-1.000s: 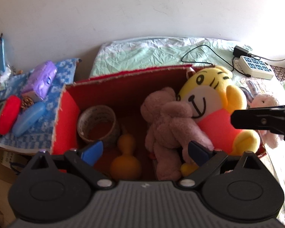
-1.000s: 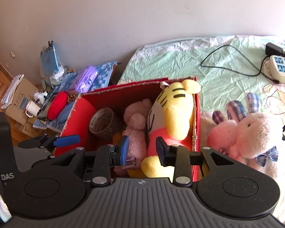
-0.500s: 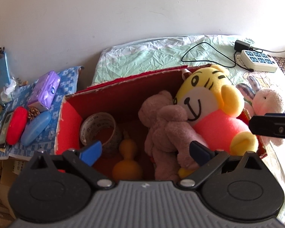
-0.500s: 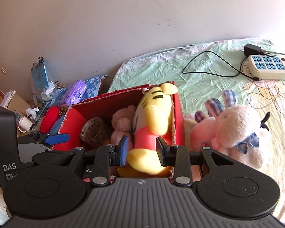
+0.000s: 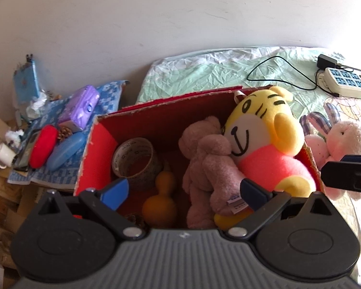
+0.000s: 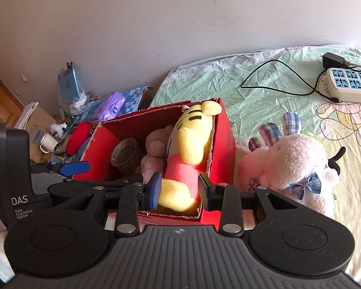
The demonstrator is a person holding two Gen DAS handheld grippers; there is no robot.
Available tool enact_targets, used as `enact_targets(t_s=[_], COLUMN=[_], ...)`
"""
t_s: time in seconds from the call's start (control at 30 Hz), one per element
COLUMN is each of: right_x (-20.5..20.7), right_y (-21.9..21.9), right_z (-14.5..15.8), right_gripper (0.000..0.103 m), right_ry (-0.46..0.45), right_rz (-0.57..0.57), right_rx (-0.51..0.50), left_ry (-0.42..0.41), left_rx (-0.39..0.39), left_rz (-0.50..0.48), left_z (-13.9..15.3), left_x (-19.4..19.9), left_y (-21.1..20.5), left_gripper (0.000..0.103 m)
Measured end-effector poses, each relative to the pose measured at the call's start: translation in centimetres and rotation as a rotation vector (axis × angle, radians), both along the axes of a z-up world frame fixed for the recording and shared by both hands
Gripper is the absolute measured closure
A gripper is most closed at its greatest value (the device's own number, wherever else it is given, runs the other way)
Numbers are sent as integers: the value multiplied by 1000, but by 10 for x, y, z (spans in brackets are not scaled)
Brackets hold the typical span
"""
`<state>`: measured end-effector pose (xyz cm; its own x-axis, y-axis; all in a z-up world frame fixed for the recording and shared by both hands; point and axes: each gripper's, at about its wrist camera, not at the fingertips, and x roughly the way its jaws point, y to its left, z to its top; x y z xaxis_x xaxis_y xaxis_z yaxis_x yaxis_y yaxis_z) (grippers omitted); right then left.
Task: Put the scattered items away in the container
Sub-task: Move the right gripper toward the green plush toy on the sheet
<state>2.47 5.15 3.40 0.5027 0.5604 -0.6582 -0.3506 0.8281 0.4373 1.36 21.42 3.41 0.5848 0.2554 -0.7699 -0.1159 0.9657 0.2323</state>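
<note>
Nearest, the right hand-held gripper [image 6: 179, 192], ribbed grey plastic with black arms, hangs over the near rim of the red cardboard box [image 6: 225, 142]; its blue-padded jaws are opening, nothing pinched between them. Beside it, the left hand-held gripper [image 5: 184, 192] stands wide open and empty above the same box. Its black body, seen from the right wrist view, carries white lettering: "DAS, Data Acquisition System".

Inside the box, a smooth orange gourd-shaped toy [image 5: 160, 201] lies beside a roll of brown printed packing tape [image 5: 136, 160]. A fuzzy mauve plush bear [image 5: 205, 162], with a small sewn label too small to read, leans against a yellow tiger plush in a pink shirt [image 5: 264, 142].

Just outside the box's right wall, on the wrinkled pale green bed sheet [image 6: 228, 82], lies a fluffy pink and white rabbit plush with checked ears and a blue bow [image 6: 293, 166]. Farther back sit a cream power strip with blue sockets [image 6: 350, 85] and a looping black cable [image 6: 276, 77].
</note>
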Motion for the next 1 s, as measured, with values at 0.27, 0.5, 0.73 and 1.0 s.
enact_targets(t_s=[0.27, 0.5, 0.73, 1.0], right_x=[8, 11, 19, 40], right_y=[-42, -96, -139, -160], right_z=[-12, -23, -36, -38], right_gripper=[65, 64, 64, 57], right_ry=[16, 41, 65, 65], right_rz=[-16, -87, -145, -128], right_rx=[34, 37, 40, 37], left_ry=[-64, -125, -154, -76], left_rx=[29, 6, -70, -153], left_rz=[-11, -92, -220, -399], left_z=[10, 18, 17, -28], left_x=[-16, -27, -32, -31], left_y=[-33, -72, -118, -175], left_gripper=[4, 6, 5, 5])
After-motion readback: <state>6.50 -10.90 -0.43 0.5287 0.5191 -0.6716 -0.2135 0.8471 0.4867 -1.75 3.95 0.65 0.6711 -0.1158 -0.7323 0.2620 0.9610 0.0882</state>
